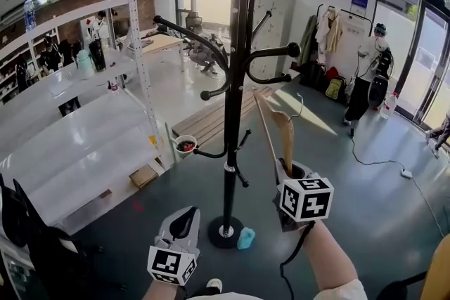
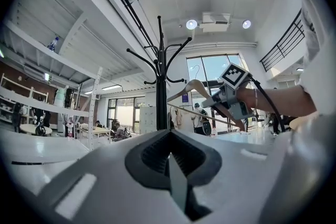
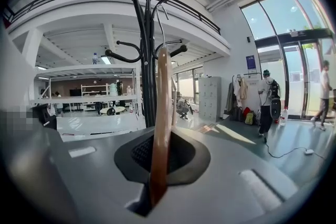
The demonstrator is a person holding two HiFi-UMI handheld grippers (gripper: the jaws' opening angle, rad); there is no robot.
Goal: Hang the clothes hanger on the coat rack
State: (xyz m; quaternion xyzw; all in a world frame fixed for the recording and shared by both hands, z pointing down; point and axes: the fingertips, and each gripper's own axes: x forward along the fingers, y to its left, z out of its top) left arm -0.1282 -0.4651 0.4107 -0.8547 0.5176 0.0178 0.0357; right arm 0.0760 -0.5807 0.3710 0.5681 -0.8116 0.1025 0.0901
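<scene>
One coat rack (image 1: 235, 81) stood on the grey floor, a black pole on a round base with curved, ball-tipped arms at several heights; one wooden clothes hanger (image 1: 284, 137) was in play, and two grippers. The right gripper (image 1: 288, 168) had its jaws clamped on the hanger's wooden body, which stood on edge between them in the right gripper view, rising in front of the pole; in the head view the hanger was just right of the pole and below the arm that reached right, its wire hook resting on no arm. The left gripper (image 1: 184, 221) was low and left of the base, its jaws together with nothing between them; from the left gripper view the rack stood straight ahead, with the hanger and the right gripper to its right.

Around it: one small white cup (image 1: 185, 145) with something red inside was beside a low hook left of the pole; one pale blue object (image 1: 246, 238) lay touching the base; white shelving (image 1: 84, 144) filled the left side; one person (image 1: 367, 77) stood well off at the right near the glass doors, and a cable (image 1: 380, 161) ran across the floor there; nothing lay between the hanger and the rack's arms.
</scene>
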